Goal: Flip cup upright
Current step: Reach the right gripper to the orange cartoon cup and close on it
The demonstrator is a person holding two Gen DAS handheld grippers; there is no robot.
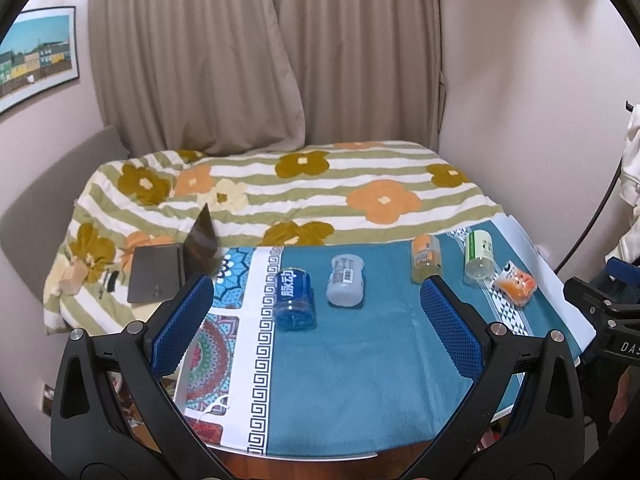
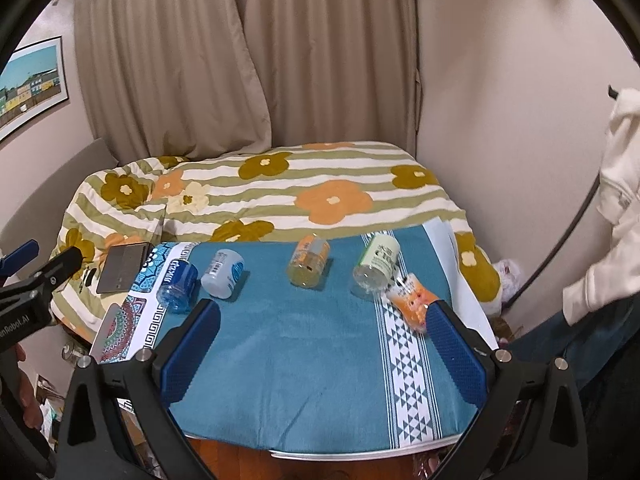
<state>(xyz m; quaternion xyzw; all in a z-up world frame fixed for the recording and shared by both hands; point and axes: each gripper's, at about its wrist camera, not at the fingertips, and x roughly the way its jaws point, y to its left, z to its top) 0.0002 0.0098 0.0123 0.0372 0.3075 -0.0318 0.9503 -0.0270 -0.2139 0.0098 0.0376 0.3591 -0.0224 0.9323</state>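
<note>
Cups all lie on their sides across the cloth ahead, blue cup (image 1: 294, 300) nearest my left tongs (image 1: 316, 320); right tongs (image 2: 324, 344) likewise wide, empty.

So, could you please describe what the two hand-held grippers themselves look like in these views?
Each is a black plastic frame with triangular cut-outs and silver bolt heads, carrying two flat fingers faced with blue textured pads. That holds for the left hand-held gripper and the right hand-held gripper alike. White lettering marks their black bodies, only partly readable. No cables or sleeves are visible on them.
</note>
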